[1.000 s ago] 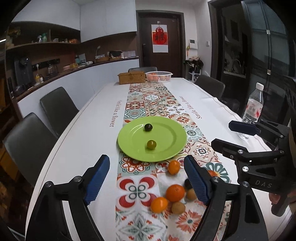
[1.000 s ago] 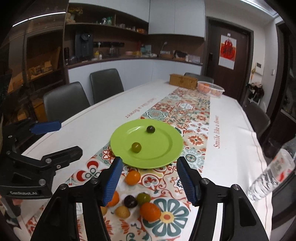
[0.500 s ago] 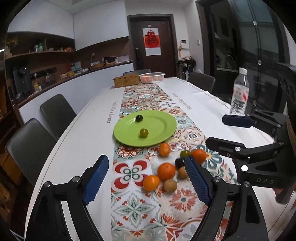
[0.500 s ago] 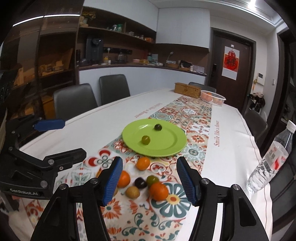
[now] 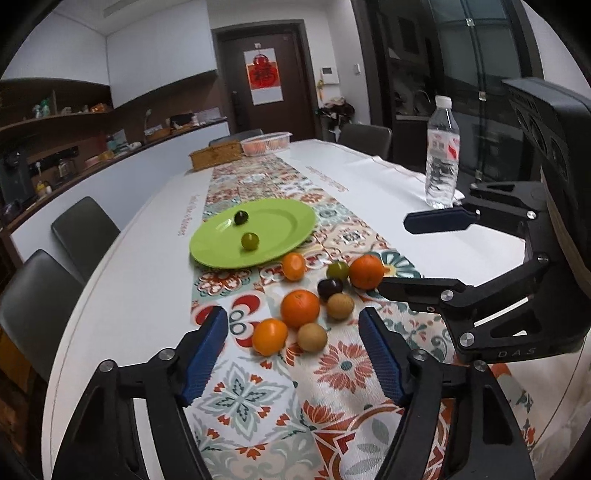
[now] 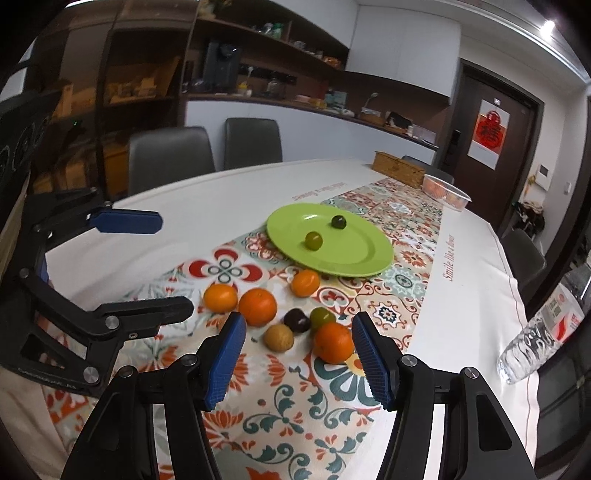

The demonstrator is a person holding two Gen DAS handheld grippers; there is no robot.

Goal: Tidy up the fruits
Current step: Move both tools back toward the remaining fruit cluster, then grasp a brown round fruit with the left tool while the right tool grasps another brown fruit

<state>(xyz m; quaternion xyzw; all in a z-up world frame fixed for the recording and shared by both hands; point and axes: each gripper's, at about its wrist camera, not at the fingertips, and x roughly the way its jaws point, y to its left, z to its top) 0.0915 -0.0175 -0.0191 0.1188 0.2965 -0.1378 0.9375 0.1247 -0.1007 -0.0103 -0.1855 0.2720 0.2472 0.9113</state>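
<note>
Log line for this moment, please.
left tool: open, empty | right tool: open, empty | plate: green plum, dark plum | rest of fruit loose on runner

The clear plastic water bottle (image 6: 537, 341) is cut off by the right wrist view's right edge, its cap out of sight. The contents of the shallow clear plastic tub (image 5: 266, 142) at the table's far end are too small to identify. In the right wrist view, the round tan-brown fruit (image 6: 278, 337) nearest the left gripper cannot be seen, hidden behind that gripper's blue finger pad (image 6: 226, 360). Small items on the dark wooden wall shelves (image 6: 258, 33) are blurred.
</note>
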